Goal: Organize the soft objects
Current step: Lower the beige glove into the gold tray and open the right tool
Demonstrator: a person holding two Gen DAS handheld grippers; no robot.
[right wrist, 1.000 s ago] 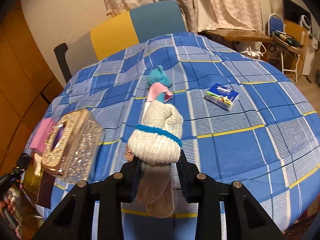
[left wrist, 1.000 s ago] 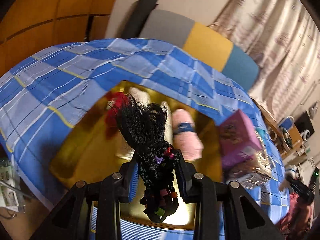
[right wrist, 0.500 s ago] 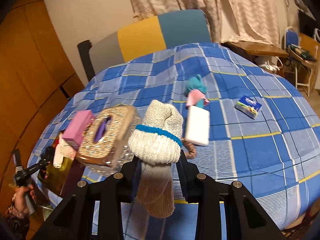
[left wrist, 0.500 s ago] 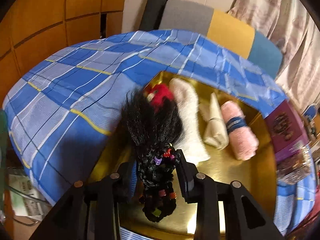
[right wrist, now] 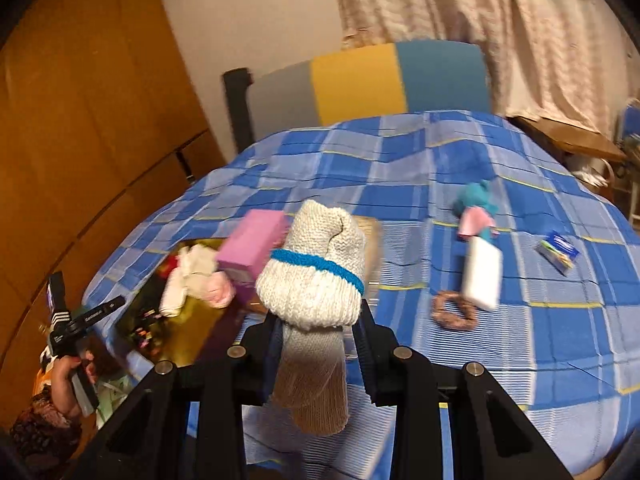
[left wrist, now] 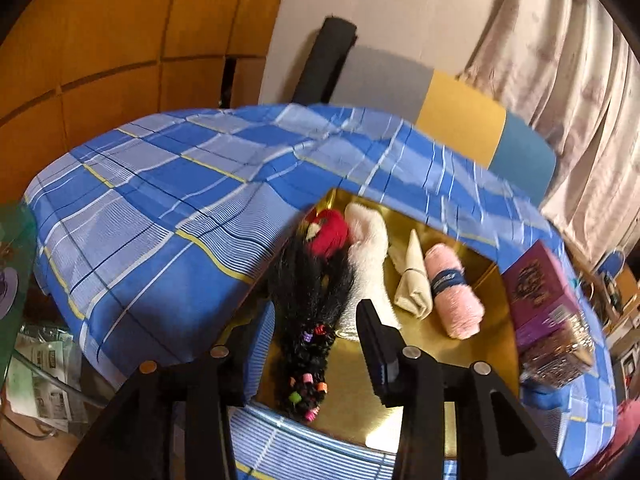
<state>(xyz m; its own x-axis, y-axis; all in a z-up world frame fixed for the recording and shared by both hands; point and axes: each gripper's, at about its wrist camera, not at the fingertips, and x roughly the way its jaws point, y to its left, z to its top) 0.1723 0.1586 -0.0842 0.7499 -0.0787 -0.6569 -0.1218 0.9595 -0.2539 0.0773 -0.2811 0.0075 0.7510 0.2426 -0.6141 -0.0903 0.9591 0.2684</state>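
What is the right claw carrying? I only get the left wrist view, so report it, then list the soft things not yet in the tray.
Observer: The right claw is shut on a cream knitted sock with a blue band.
Operator: Now name the loose items.
Observer: On the tablecloth, a brown scrunchie lies flat beside a white block.
Operator: Go on.
Observer: Behind the block sits a teal and pink cloth bundle.
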